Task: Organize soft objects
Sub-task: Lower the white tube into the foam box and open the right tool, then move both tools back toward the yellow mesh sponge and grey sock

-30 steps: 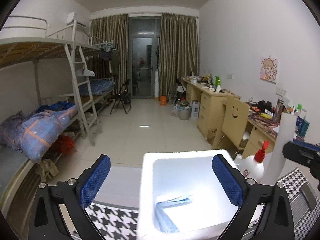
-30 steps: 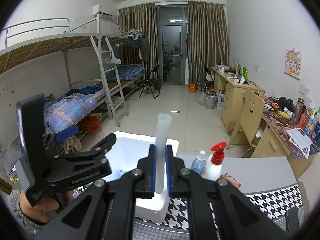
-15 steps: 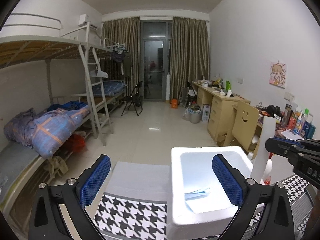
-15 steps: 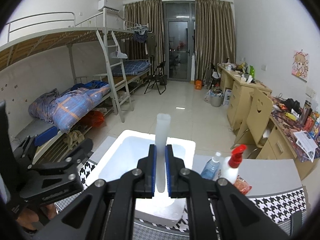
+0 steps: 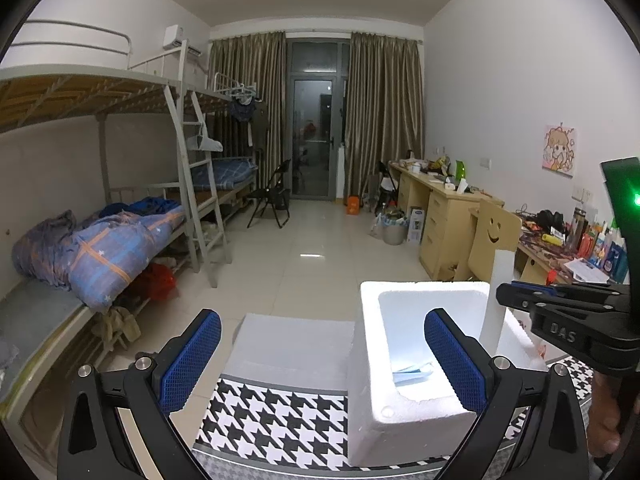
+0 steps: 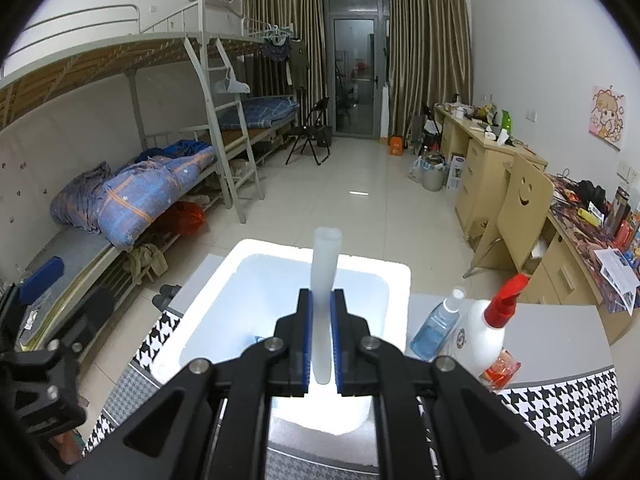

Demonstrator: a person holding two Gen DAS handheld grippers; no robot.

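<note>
The right gripper (image 6: 320, 344) is clamping a pale, soft-looking white strip (image 6: 325, 276) between its blue pads, the jaws pressed nearly together on the strip's lower part. The strip is standing upright, its long axis rising out of the jaws and tilting slightly away from the camera, with its free upper end showing against the far rim of the white foam box (image 6: 400, 280). In the left wrist view the same strip (image 5: 496, 300) is appearing at the box's right edge, and the box (image 5: 400, 412) is sitting on a houndstooth-patterned cloth (image 5: 280, 416) that is covering the table. The box is lying directly below and ahead of the right jaws, so the coming move is judged to be a lowering of the strip into the open cavity, where a folded blue-and-white item (image 5: 412, 370) is already resting on the floor. The left gripper (image 5: 320, 360) is standing wide apart and empty, its right pad overlapping the box in view, its left pad over a flat foam lid (image 5: 292, 344) lying beside the box. The right hand is thus the nearer one to the deposit. Two spray bottles, one blue (image 6: 438, 324) and one red-capped (image 6: 486, 330), are standing just right of the box.
</note>
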